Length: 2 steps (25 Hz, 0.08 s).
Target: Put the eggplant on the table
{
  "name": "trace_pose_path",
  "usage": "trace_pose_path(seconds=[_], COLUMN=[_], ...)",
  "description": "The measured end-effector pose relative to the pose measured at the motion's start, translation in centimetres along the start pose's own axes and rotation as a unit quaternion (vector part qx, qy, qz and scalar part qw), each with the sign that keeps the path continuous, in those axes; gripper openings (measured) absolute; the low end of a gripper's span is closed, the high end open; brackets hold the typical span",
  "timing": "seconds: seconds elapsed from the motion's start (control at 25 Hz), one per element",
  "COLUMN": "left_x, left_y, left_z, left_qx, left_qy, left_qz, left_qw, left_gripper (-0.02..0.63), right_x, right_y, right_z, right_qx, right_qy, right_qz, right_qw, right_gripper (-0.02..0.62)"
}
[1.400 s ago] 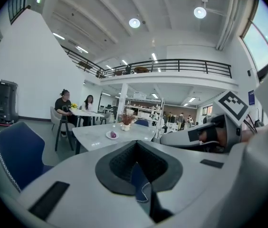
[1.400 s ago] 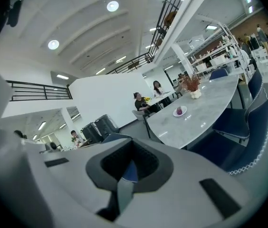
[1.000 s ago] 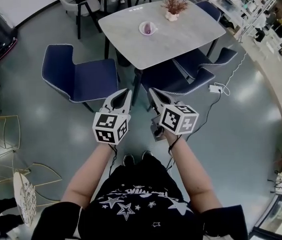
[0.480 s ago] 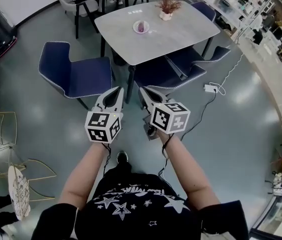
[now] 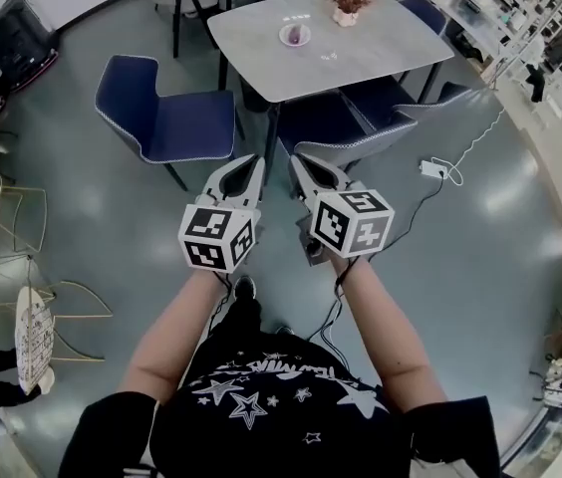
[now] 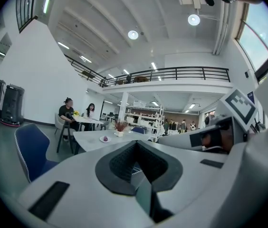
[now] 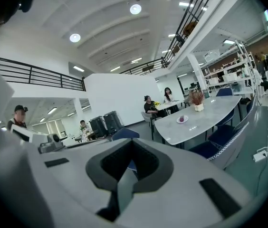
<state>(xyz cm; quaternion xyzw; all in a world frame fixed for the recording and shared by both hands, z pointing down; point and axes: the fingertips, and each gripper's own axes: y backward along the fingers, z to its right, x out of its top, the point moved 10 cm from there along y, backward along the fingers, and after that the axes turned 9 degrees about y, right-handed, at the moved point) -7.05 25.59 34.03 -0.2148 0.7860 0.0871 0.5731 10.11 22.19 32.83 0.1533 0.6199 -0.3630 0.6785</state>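
A small purple eggplant [image 5: 295, 34] lies in a pale dish [image 5: 286, 40] on the grey table [image 5: 361, 48] far ahead. The left gripper view shows the eggplant [image 6: 105, 138] small and distant, and it appears in the right gripper view [image 7: 182, 118] too. My left gripper [image 5: 248, 170] and right gripper [image 5: 301, 170] are held side by side at waist height, well short of the table. Both are shut with nothing between the jaws. In their own views the left gripper [image 6: 135, 145] and right gripper [image 7: 131, 145] point toward the table.
A potted dried plant [image 5: 349, 0] stands on the table beyond the dish. Blue chairs [image 5: 166, 118] surround the near side, one [image 5: 351, 142] right ahead of the grippers. A white power strip and cable [image 5: 432, 168] lie on the floor at right. People sit at a farther table [image 6: 79, 113].
The view has shifted: the table and chairs sit higher and a little more to the right than before. Both grippers stay together and shut.
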Motion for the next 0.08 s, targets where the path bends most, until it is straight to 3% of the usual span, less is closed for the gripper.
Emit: trace_pose_path(seconds=[0.08], left_x=[-0.34], left_y=[0.61], left_z=[0.84], left_qx=[0.000], left_qy=[0.001], left_qz=[0.002], left_qw=[1.0000], left_gripper=[0.008], right_x=[-0.43], right_y=[0.90], right_z=[-0.31], right_qx=[-0.001], right_qy=[0.010], right_qz=[-0.002], right_qw=[1.000], right_gripper=[0.006])
